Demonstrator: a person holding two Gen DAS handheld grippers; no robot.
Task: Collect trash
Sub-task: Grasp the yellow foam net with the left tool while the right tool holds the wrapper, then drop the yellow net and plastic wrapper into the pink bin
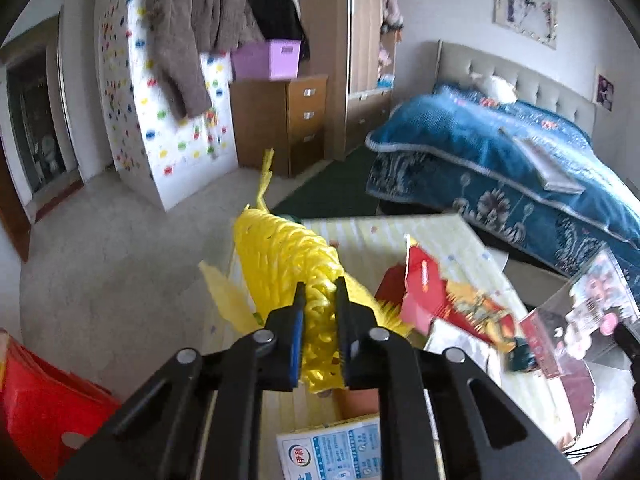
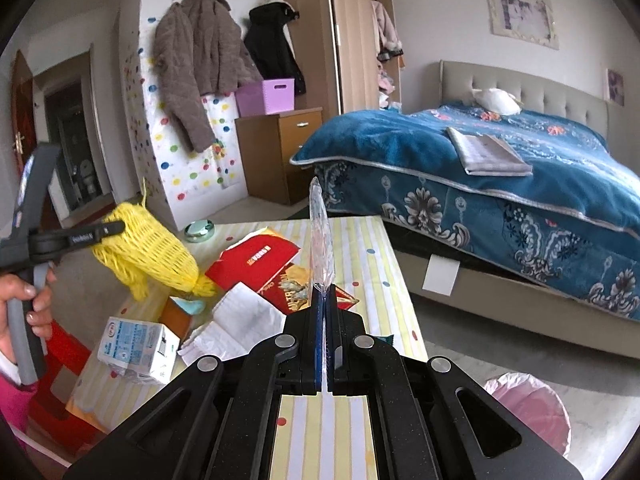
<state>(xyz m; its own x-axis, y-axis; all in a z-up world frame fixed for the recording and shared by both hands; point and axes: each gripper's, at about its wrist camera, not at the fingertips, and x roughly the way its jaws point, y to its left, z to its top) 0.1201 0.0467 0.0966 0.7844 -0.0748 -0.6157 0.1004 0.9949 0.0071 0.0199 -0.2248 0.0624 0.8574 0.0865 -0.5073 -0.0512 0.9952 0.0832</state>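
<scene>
My left gripper (image 1: 320, 292) is shut on a yellow foam net sleeve (image 1: 288, 256), which hangs off the table's left edge. The right wrist view shows that net (image 2: 148, 252) held up in the left gripper (image 2: 116, 228) by a person's hand (image 2: 32, 300). My right gripper (image 2: 325, 300) is shut on a thin clear plastic wrapper (image 2: 320, 232) that stands edge-on above the striped table (image 2: 360, 248). The same wrapper (image 1: 592, 304) appears at the right of the left wrist view. On the table lie a torn red packet (image 2: 256, 260), crumpled white paper (image 2: 236, 328) and a milk carton (image 2: 136, 344).
A pink-lined bin (image 2: 532, 408) stands on the floor right of the table. A red stool (image 2: 60, 360) sits at the table's left. A green glass dish (image 2: 199, 230) rests at the far table corner. A bed with a blue cover (image 2: 520, 184) fills the right.
</scene>
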